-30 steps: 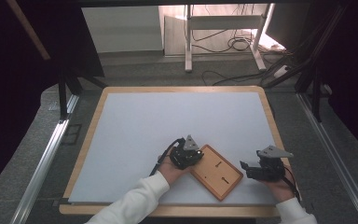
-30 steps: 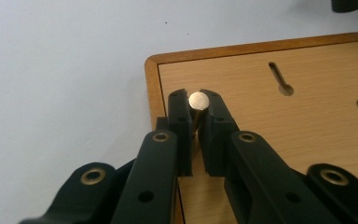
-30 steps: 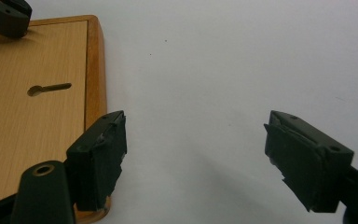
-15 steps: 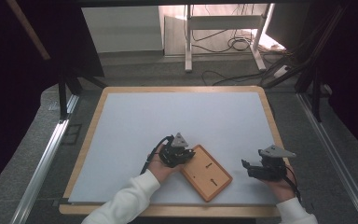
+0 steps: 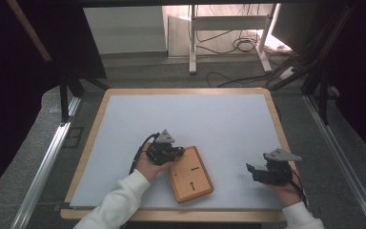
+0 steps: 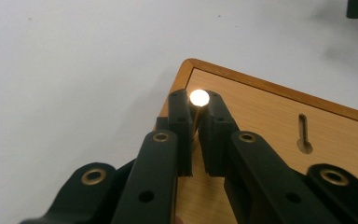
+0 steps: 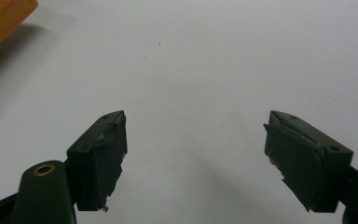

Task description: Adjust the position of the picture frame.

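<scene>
Wooden board (image 5: 190,173) lies flat on the white mat (image 5: 190,124); in the high view the left tongs (image 5: 167,151) sit at its far-left corner, the right tongs (image 5: 257,171) well apart to its right. In the left gripper view the jaws are clenched on a thin pin with a bright round head (image 6: 199,97) standing just above the board's corner (image 6: 191,65); keep the pin upright and the grip firm. In the right gripper view the jaws stand released over bare mat (image 7: 191,60), ready to steady the board

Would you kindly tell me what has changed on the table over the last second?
The left gripper, shut on the board's corner, dragged the board leftward and turned it more upright in the high view. The right gripper stayed put, open, on the white mat.
</scene>
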### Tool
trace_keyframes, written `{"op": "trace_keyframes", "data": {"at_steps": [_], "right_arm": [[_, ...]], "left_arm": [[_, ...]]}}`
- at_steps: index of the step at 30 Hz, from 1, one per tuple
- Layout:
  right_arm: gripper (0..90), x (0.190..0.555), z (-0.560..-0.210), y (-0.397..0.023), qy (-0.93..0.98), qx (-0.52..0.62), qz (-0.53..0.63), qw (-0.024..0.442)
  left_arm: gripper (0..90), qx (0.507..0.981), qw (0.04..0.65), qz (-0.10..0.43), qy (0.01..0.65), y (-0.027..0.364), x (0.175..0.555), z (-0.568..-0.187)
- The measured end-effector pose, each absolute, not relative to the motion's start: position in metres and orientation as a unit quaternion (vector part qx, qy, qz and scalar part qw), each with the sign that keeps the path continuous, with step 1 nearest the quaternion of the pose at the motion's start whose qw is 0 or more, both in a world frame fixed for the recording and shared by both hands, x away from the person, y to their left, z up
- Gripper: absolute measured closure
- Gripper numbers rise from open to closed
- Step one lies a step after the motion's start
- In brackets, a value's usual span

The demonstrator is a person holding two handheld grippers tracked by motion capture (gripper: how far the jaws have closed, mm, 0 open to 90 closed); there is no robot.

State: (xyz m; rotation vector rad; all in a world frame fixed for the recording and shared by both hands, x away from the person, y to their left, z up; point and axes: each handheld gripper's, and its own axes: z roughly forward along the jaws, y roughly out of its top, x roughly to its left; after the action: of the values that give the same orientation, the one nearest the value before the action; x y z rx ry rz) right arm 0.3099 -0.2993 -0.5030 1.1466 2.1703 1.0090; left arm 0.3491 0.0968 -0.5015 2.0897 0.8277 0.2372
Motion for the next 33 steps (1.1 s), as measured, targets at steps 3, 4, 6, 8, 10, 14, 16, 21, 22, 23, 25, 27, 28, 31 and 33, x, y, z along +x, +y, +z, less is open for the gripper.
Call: {"op": "trace_keyframes", "data": {"at_steps": [3,4,6,8,10,14,16,21,22,23,25,27,28,31,33], "right_arm": [[21.3,0.310,-0.503,-0.299,0.794,0.419,0.369,0.241],[21.3,0.310,-0.503,-0.299,0.794,0.420,0.369,0.240],[21.4,0.310,-0.504,-0.299,0.794,0.420,0.369,0.239],[21.4,0.310,-0.504,-0.299,0.794,0.419,0.369,0.239],[21.4,0.310,-0.504,-0.298,0.795,0.419,0.368,0.239],[21.4,0.310,-0.504,-0.298,0.795,0.419,0.368,0.238],[21.4,0.310,-0.504,-0.298,0.796,0.419,0.367,0.238],[21.4,0.310,-0.505,-0.298,0.797,0.418,0.367,0.237],[21.4,0.310,-0.505,-0.298,0.797,0.418,0.366,0.237],[21.4,0.310,-0.505,-0.297,0.797,0.418,0.366,0.236],[21.3,0.311,-0.505,-0.297,0.798,0.417,0.365,0.236],[21.4,0.310,-0.506,-0.297,0.799,0.417,0.365,0.235],[21.4,0.310,-0.506,-0.297,0.799,0.417,0.365,0.235],[21.4,0.310,-0.506,-0.297,0.799,0.417,0.365,0.234],[21.4,0.311,-0.506,-0.296,0.800,0.416,0.364,0.232]], "left_arm": [[84.5,0.834,0.426,0.098,0.335,0.106,0.352,-0.502],[84.4,0.834,0.428,0.101,0.335,0.110,0.353,-0.502],[84.4,0.833,0.429,0.102,0.334,0.116,0.356,-0.502],[84.4,0.831,0.433,0.101,0.334,0.121,0.360,-0.504],[84.4,0.829,0.438,0.096,0.334,0.126,0.363,-0.505],[84.5,0.828,0.442,0.092,0.333,0.134,0.367,-0.507],[84.4,0.828,0.442,0.094,0.332,0.137,0.369,-0.508],[83.9,0.832,0.439,0.092,0.327,0.144,0.373,-0.514],[84.0,0.832,0.438,0.091,0.329,0.145,0.374,-0.517],[84.0,0.833,0.435,0.090,0.330,0.146,0.375,-0.519],[84.2,0.835,0.427,0.091,0.334,0.146,0.377,-0.523],[84.0,0.832,0.432,0.080,0.338,0.147,0.380,-0.526],[84.0,0.833,0.432,0.080,0.337,0.147,0.380,-0.526],[84.0,0.831,0.432,0.083,0.339,0.147,0.379,-0.527],[83.5,0.828,0.436,0.080,0.343,0.147,0.379,-0.527]]}}
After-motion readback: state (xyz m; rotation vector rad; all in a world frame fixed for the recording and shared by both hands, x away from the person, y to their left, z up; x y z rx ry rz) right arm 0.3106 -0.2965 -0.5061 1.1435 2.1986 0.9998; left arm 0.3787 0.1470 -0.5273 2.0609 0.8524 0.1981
